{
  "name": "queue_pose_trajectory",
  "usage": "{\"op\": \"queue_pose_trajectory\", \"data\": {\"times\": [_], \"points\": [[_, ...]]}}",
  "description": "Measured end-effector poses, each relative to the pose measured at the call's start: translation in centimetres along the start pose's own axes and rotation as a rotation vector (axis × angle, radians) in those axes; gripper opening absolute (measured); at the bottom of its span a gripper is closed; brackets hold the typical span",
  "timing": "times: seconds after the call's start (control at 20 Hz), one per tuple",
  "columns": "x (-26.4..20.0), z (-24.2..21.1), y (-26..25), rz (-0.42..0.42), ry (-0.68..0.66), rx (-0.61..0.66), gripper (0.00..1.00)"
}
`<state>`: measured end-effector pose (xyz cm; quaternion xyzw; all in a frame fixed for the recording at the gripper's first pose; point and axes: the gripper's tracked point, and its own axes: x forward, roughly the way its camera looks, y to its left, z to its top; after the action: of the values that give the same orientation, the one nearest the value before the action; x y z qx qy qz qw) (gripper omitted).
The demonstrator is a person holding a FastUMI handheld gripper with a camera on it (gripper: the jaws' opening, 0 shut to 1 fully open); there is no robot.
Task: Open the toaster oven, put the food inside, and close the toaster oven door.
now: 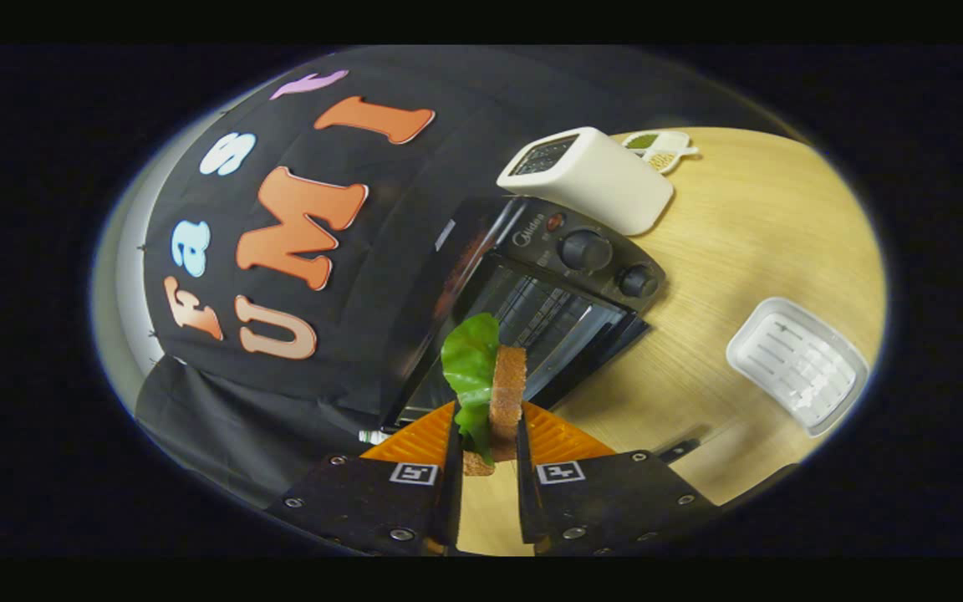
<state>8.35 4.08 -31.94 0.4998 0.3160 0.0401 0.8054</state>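
Note:
My gripper point(488, 435) is shut on a sandwich point(505, 393): a brown bread slice with a green lettuce leaf point(470, 359) on its left side, held upright between the two fingers. Just beyond the food stands a black toaster oven point(548, 284) on the wooden table point(749, 242). Its door is down and open, and the wire rack point(544, 313) inside shows. Two round knobs point(586, 249) sit on its control panel to the right of the cavity. The whole scene looks tilted.
A white pop-up toaster point(590, 177) stands behind the oven. A small dish point(661, 149) with green and pale contents lies beyond it. A white ribbed tray point(797, 364) rests on the table to the right of the fingers.

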Motion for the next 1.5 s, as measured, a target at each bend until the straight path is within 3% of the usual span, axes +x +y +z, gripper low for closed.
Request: {"op": "queue_pose_trajectory", "data": {"times": [0.4, 0.7, 0.8, 0.85, 0.95, 1.1, 1.5], "points": [[5.5, -0.4, -1.4, -0.028, -0.251, 0.232, 0.29], [8.8, -0.5, 0.2, -0.093, -0.316, 0.174, 0.33], [9.7, -0.6, -0.4, -0.153, -0.308, 0.152, 0.41], [10.3, -0.8, -0.4, -0.163, -0.292, 0.149, 0.57], [10.4, -1.9, -0.5, -0.185, -0.251, 0.156, 0.78], [9.3, -2.7, -1.3, -0.223, -0.229, 0.111, 0.98], [1.1, -5.0, -0.1, -0.187, -0.16, -0.148, 0.98]]}}
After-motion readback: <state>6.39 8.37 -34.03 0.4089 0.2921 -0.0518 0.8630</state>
